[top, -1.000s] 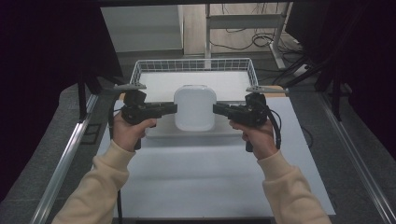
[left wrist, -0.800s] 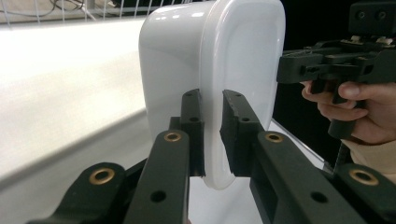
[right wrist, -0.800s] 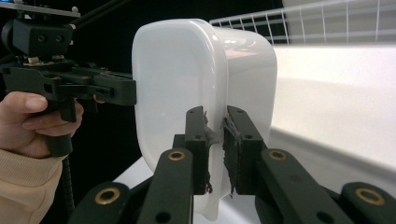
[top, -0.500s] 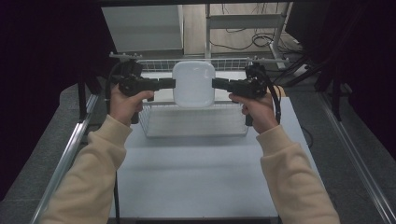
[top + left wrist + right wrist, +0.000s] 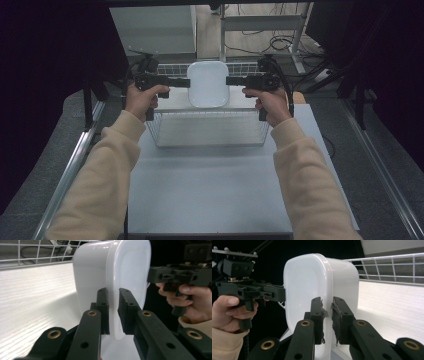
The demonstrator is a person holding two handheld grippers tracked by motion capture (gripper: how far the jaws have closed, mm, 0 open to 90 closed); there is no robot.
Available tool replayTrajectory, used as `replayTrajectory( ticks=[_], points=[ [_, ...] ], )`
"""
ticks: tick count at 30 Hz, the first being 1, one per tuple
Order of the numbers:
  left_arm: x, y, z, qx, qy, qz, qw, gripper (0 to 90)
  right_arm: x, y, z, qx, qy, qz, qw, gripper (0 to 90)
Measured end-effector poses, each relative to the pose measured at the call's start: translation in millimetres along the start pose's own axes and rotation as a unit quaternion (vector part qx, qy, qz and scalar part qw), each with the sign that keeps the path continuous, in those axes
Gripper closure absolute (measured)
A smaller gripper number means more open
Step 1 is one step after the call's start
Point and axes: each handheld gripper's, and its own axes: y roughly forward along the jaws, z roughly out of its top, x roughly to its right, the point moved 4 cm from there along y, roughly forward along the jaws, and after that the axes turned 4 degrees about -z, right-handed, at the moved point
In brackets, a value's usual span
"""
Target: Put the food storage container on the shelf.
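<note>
Both hands have carried the white tub [image 5: 208,84] farther away and higher, above the wire basket [image 5: 210,131] on the white surface [image 5: 210,190]. Glossy, round-cornered, it hangs clear of the basket rim, left claw [image 5: 186,83] and right claw [image 5: 230,80] each pinching its lip.

White wire basket [image 5: 210,131] on pale table [image 5: 210,190], floor cables [image 5: 260,42] beyond, perhaps grey carpet.

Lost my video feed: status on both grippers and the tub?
Left gripper and right gripper shut on rim of white tub. Tub held above wire basket. Nothing in the way.
</note>
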Motion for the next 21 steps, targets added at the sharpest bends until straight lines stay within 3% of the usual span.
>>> replayTrajectory(
  ticks=[1, 3, 5, 8, 9, 10, 11, 12, 15, 21],
  points=[
    [0.0, 0.0, 0.0, 0.0, 0.0, 0.0, 1.0, 79.3, 0.0, 0.0, 0.0, 0.0, 0.0, 0.0, 1.0, 78.6],
    [-7.5, 2.4, 6.0, -0.007, -0.025, -0.019, 0.9995, 79.3, 6.4, 4.2, 5.5, -0.012, 0.022, 0.002, 0.9997, 77.7],
    [-13.2, 5.0, 9.9, -0.012, -0.043, -0.022, 0.9987, 78.5, 9.9, 7.5, 8.5, -0.018, 0.037, 0.0, 0.9991, 76.5],
    [-19.5, 8.4, 13.4, -0.019, -0.055, -0.021, 0.9981, 75.9, 12.1, 12.6, 11.0, -0.027, 0.045, -0.009, 0.9986, 74.2],
    [-25.9, 11.5, 16.7, -0.021, -0.073, -0.028, 0.9967, 75.1, 15.4, 17.7, 13.2, -0.034, 0.052, -0.015, 0.998, 72.3],
    [-25.9, 11.5, 16.7, -0.021, -0.073, -0.028, 0.9967, 74.8, 15.4, 17.7, 13.2, -0.034, 0.052, -0.015, 0.998, 72.3],
    [-32.0, 14.7, 18.7, -0.019, -0.098, -0.04, 0.9942, 74.1, 20.8, 22.0, 15.0, -0.037, 0.069, -0.016, 0.9968, 71.6],
    [-32.0, 14.7, 18.7, -0.019, -0.098, -0.04, 0.9942, 73.7, 20.8, 22.0, 15.0, -0.037, 0.069, -0.016, 0.9968, 71.6],
    [-45.8, 20.3, 20.3, -0.013, -0.14, -0.059, 0.9883, 71.9, 29.2, 28.3, 17.1, -0.035, 0.097, -0.014, 0.9946, 71.0],
    [-56.0, 27.0, 19.4, -0.003, -0.164, -0.067, 0.9842, 68.0, 37.6, 35.2, 15.8, -0.037, 0.122, -0.011, 0.9918, 68.4]
  ],
)
